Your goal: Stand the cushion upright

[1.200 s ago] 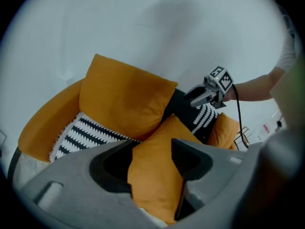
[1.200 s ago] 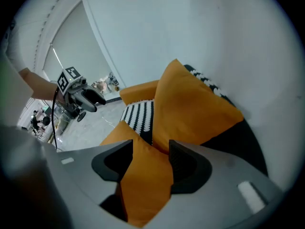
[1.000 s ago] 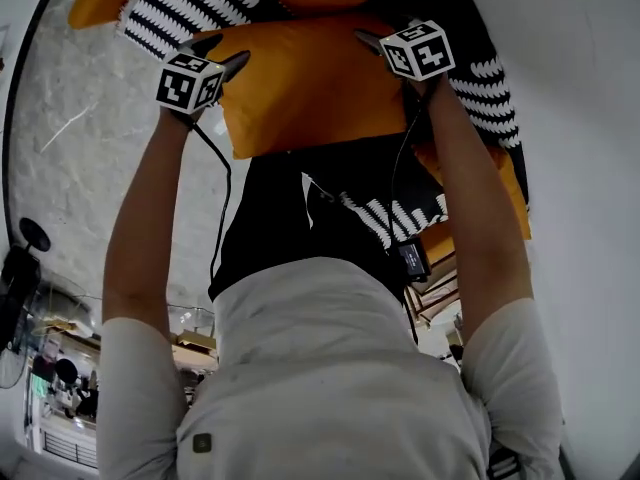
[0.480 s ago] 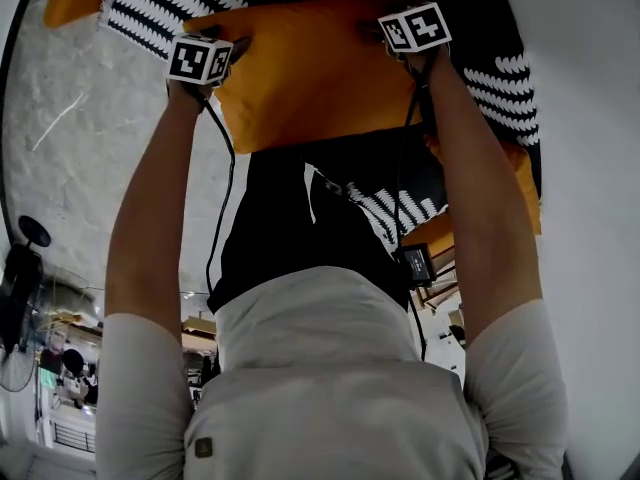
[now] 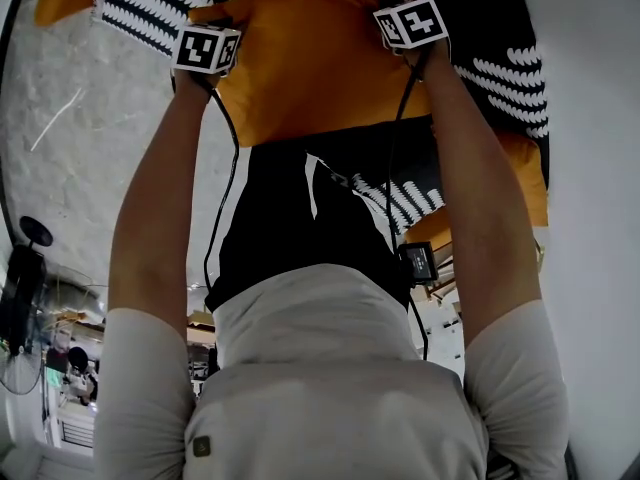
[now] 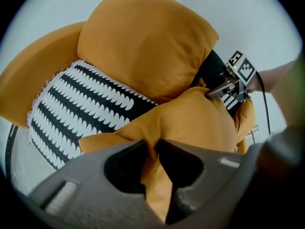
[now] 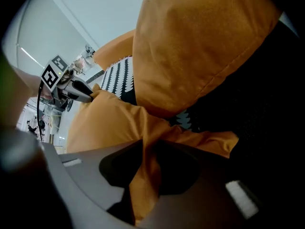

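An orange cushion (image 5: 310,68) lies on an orange seat draped with a black-and-white patterned throw (image 5: 150,8). My left gripper (image 5: 212,30) is at the cushion's left far corner and my right gripper (image 5: 405,13) at its right far corner. In the left gripper view the left gripper (image 6: 155,144) is closing, its jaws pinching a fold of the cushion (image 6: 190,123); the right gripper (image 6: 224,87) shows at the opposite corner. In the right gripper view the right gripper (image 7: 147,144) is also closing, with the cushion's (image 7: 105,123) fabric squeezed between its jaws.
A larger orange back cushion (image 6: 143,42) leans behind the held one. The seat's orange arm (image 6: 28,80) curves round at the left. Grey floor (image 5: 70,148) lies to the left and a white wall (image 5: 590,118) to the right.
Both grippers went from open above the cushion down onto its far corners and closed on the fabric. The cushion's far edge is now bunched between the jaws.
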The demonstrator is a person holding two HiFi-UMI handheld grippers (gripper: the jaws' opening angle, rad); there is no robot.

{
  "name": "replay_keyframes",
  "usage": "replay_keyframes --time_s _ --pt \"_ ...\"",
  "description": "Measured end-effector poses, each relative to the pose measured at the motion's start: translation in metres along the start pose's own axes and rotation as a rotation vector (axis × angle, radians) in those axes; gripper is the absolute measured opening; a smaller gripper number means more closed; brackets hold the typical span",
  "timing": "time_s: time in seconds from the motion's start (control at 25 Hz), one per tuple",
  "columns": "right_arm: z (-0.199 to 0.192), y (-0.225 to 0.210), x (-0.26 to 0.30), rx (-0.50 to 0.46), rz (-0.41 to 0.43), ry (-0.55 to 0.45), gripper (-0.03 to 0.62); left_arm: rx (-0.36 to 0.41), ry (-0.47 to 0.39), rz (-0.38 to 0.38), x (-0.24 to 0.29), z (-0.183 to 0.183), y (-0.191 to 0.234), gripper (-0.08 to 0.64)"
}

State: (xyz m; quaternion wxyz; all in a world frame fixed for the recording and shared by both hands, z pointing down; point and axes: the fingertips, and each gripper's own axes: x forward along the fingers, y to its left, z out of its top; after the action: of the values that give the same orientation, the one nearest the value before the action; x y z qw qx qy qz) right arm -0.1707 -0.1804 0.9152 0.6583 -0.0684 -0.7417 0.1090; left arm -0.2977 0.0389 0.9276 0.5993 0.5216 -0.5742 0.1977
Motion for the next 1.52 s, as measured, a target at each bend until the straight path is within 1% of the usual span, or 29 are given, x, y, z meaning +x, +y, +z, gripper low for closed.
replay_keyframes --time_s 0.12,0.2,0.24,0.36,0.44,0.56,0.72,0.92,1.12,1.2,1.4,1.52 --pt "-0.002 0.005 -0.011 -0.019 -0.005 -0.009 0.061 -0.008 -0.02 -0.022 -0.008 0.0 -0.008 0.047" --pt "-0.006 0.011 -0.019 -0.041 -0.015 -0.014 0.026 0.01 -0.039 -0.038 -0.011 -0.001 -0.016 0.024" --pt "-0.009 0.013 -0.024 -0.048 -0.022 -0.018 0.018 0.016 -0.047 -0.04 -0.014 -0.001 -0.021 0.019" --pt "-0.016 0.023 -0.043 -0.04 -0.033 -0.035 0.017 0.012 -0.054 -0.037 -0.03 -0.006 -0.032 0.015" --pt "-0.022 0.031 -0.058 -0.029 -0.039 -0.046 0.017 0.027 -0.053 -0.036 -0.042 -0.011 -0.042 0.014" --pt "-0.041 0.041 -0.074 -0.007 -0.048 -0.053 0.017 0.033 -0.057 -0.049 -0.058 -0.018 -0.059 0.012" --pt "-0.06 0.061 -0.105 -0.013 -0.058 -0.082 0.017 0.055 -0.058 -0.063 -0.083 -0.033 -0.083 0.012" --pt "-0.09 0.079 -0.144 0.016 -0.076 -0.143 0.017 0.156 -0.056 -0.092 -0.112 -0.034 -0.113 0.011" --pt "-0.114 0.091 -0.184 0.104 -0.115 -0.228 0.017 0.264 -0.077 -0.106 -0.138 -0.01 -0.136 0.011" --pt "-0.13 0.096 -0.201 0.14 -0.123 -0.259 0.015 0.302 -0.076 -0.113 -0.147 -0.004 -0.152 0.011" --pt "-0.163 0.094 -0.242 0.217 -0.159 -0.343 0.017 0.397 -0.092 -0.107 -0.159 0.024 -0.193 0.011" --pt "-0.183 0.088 -0.263 0.276 -0.191 -0.419 0.015 0.462 -0.111 -0.099 -0.164 0.051 -0.22 0.011"
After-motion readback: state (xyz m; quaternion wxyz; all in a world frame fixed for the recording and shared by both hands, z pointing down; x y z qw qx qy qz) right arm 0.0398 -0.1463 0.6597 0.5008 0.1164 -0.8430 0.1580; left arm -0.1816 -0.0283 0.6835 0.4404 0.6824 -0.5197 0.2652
